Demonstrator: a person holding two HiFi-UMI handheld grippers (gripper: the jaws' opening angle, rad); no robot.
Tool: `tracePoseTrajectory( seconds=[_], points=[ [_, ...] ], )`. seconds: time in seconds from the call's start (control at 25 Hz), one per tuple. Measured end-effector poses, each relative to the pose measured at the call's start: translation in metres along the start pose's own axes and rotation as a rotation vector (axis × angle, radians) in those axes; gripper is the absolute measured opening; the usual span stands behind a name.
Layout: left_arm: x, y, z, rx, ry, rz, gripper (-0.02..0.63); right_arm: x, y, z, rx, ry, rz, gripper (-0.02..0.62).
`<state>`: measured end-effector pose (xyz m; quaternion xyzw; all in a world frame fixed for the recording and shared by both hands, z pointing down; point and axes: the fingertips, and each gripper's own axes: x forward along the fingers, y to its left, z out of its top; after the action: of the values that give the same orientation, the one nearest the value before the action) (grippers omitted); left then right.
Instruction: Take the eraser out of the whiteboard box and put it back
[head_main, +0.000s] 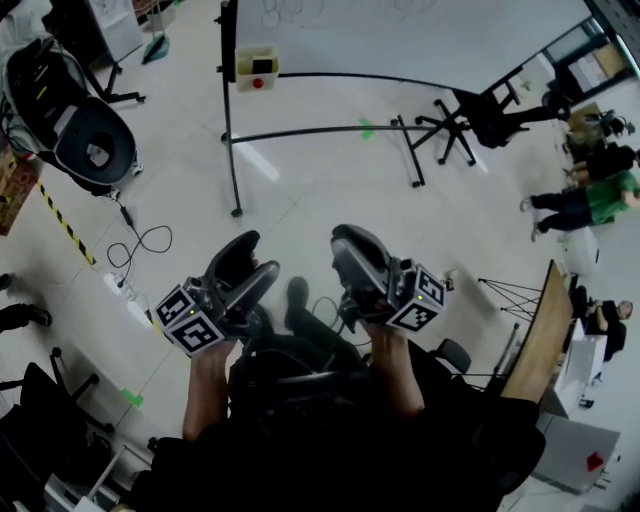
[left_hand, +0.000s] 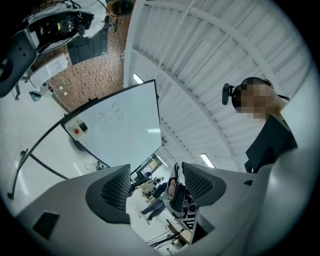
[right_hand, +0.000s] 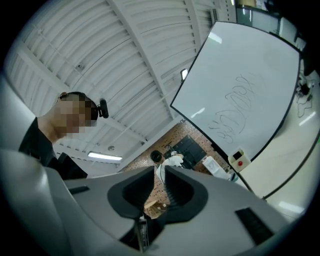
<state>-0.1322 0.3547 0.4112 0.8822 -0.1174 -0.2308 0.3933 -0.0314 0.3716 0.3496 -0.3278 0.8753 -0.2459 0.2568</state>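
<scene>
The whiteboard (head_main: 420, 35) stands across the floor in the head view. On its left edge hangs a cream box (head_main: 257, 69) with a red dot and a dark eraser (head_main: 262, 66) in it. My left gripper (head_main: 243, 262) and right gripper (head_main: 350, 248) are held close to the body, far from the board. In the left gripper view the left gripper (left_hand: 155, 172) is open wide and empty, with the box (left_hand: 77, 128) far off. In the right gripper view the right gripper (right_hand: 159, 175) shows only a narrow slit with nothing in it, and the box (right_hand: 239, 159) is at the board's lower corner.
The board's black stand legs (head_main: 233, 160) reach over the floor. A black office chair (head_main: 470, 115) sits to its right, a dark seat-like rig (head_main: 75, 115) at far left. Cables (head_main: 140, 245) and yellow-black tape (head_main: 65, 225) lie left. People (head_main: 590, 195) and a wooden table (head_main: 540, 335) are on the right.
</scene>
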Motion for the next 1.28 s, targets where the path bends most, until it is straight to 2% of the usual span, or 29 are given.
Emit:
tracePoseTrajectory(
  seconds=[0.24,0.48,1.0,1.28],
  points=[
    [0.004,-0.015,0.007,0.032,0.003,-0.029,0.331,-0.001,0.01,0.004,-0.018,-0.015,0.021,0.061],
    [0.008,-0.024,0.023,0.078,-0.048,0.009,0.331,0.005,0.013,0.021,-0.039,-0.016,0.082,0.041],
    [0.033,-0.04,0.005,0.134,-0.027,0.04,0.331,-0.013,0.012,0.039,-0.022,-0.048,0.184,0.026],
    [0.05,-0.038,-0.007,0.141,-0.001,0.051,0.331,-0.024,0.001,0.047,-0.006,-0.064,0.204,0.026]
  ],
)
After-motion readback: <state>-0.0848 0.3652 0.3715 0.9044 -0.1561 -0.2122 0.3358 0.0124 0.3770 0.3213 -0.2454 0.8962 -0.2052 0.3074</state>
